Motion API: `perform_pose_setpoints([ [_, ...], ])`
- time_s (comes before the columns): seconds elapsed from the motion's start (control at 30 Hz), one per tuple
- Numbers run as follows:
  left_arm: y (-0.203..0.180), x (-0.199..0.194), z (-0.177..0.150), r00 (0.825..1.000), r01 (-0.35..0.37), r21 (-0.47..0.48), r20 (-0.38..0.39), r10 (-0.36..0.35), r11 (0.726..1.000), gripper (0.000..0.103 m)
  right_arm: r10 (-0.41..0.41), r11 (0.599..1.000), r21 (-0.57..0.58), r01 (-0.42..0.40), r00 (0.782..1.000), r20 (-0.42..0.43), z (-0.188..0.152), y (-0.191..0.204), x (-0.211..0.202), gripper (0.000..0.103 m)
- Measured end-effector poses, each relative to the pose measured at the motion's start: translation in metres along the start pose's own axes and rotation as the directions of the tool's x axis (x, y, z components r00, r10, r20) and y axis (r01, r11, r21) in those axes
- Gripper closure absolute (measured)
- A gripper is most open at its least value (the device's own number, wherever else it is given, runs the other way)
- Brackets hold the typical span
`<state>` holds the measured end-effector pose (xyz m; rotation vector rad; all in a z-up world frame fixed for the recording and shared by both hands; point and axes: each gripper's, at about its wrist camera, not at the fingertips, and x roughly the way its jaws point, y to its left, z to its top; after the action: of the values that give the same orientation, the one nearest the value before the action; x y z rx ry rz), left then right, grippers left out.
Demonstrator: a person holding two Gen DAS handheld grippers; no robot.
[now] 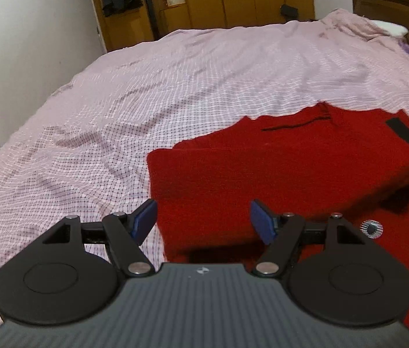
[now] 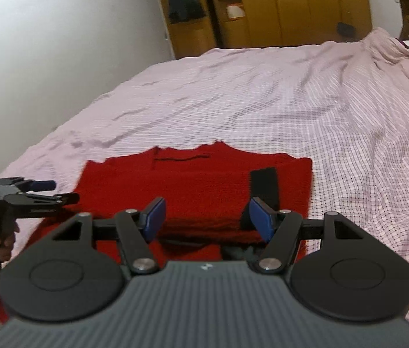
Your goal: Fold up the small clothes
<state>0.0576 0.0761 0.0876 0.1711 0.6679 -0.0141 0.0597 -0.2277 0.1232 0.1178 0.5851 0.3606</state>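
Red garment (image 2: 192,191) at frame centre — folded flat on the bed (image 2: 262,92); both grippers (image 1: 203,220) (image 2: 207,217) above it, fingers wide and empty — fold apparently just released.

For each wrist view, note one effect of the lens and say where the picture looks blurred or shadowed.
Left wrist view: the fisheye bows the bedspread into a dome; the red garment smears at its right edge, with dark shadow beneath its folded flap. Right wrist view: the wardrobe leans and curves; the garment's near edge and the left claw look soft; the right claw stays sharp, jaws apart.
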Motion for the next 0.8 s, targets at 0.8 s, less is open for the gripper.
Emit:
perform_pose_setpoints([
  [0.8, -0.038, -0.153, -0.065, 0.996, 0.091, 0.1, 0.016, -0.093, 0.991, 0.027, 0.097, 0.955, -0.263, -0.14, 0.98, -0.171, -0.031, 0.064, -0.113, 0.025],
])
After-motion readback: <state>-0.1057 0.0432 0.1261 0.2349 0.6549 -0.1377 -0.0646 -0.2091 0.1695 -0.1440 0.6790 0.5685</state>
